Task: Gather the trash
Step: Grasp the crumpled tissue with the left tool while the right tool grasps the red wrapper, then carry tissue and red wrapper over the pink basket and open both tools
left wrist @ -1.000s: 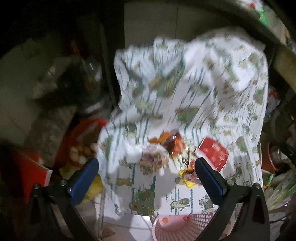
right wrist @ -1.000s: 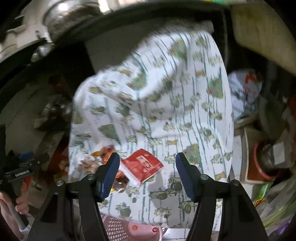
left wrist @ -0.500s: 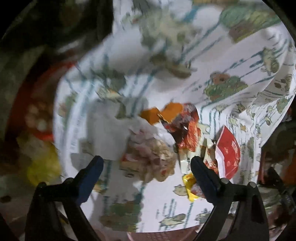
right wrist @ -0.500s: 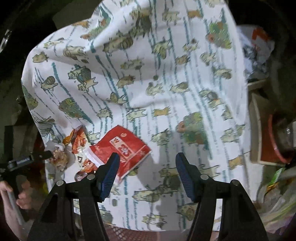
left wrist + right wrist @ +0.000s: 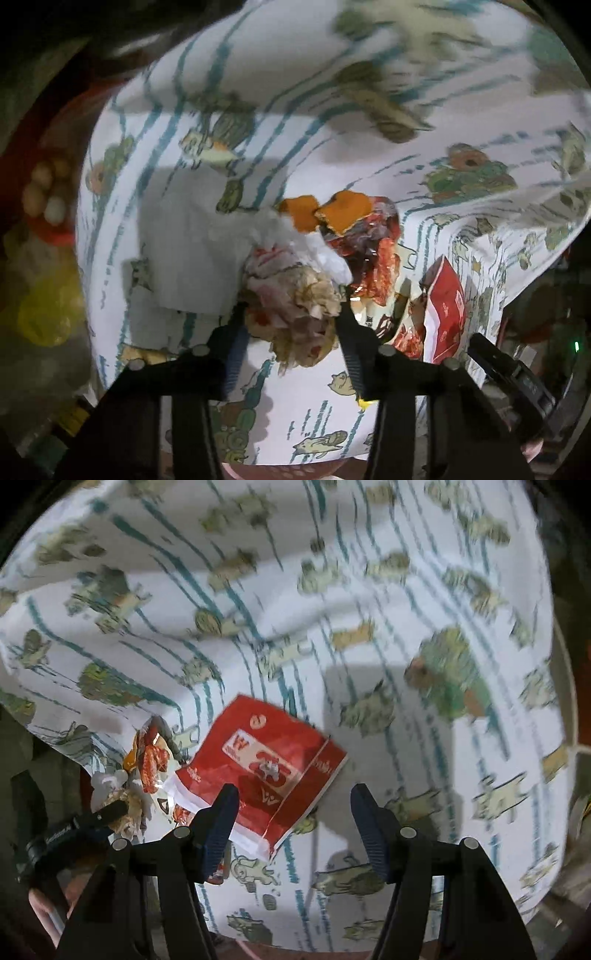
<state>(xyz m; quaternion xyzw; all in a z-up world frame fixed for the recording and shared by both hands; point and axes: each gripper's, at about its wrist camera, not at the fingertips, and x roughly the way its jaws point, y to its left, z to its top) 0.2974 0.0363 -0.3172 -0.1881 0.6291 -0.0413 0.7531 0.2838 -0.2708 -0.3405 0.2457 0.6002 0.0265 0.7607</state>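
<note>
Two grippers worked over a white cloth printed with teal stripes and small green animals [image 5: 369,140], which carried a scatter of litter. Half a second earlier the left gripper [image 5: 291,314] had hung with its jaws spread wide on either side of a crumpled, stained wad of tissue paper [image 5: 295,295]. Now those jaws had narrowed until both dark fingers pressed the flanks of the wad, so the grasp looked made, though the wad had not yet left the cloth. By my reading, the first piece of trash was secured and only needed lifting away.

Around the wad lay two torn orange scraps [image 5: 325,212], a crinkled red and clear foil wrapper [image 5: 369,258] touching the wad's right side, and a flat white tissue sheet [image 5: 192,251] to its left.

Over the same half second the right gripper [image 5: 291,812] had closed in on a flat red snack packet with white edges [image 5: 266,768]; the packet filled more of its view. Its jaws stood wide apart and held nothing. The left blue finger pad [image 5: 221,819] overlapped the packet's lower edge, while the right pad sat well clear over bare cloth. I judged the packet to be the next pick, needing the gripper shifted left to straddle it. At the far left of that view the left gripper could be seen at the wad.
</note>
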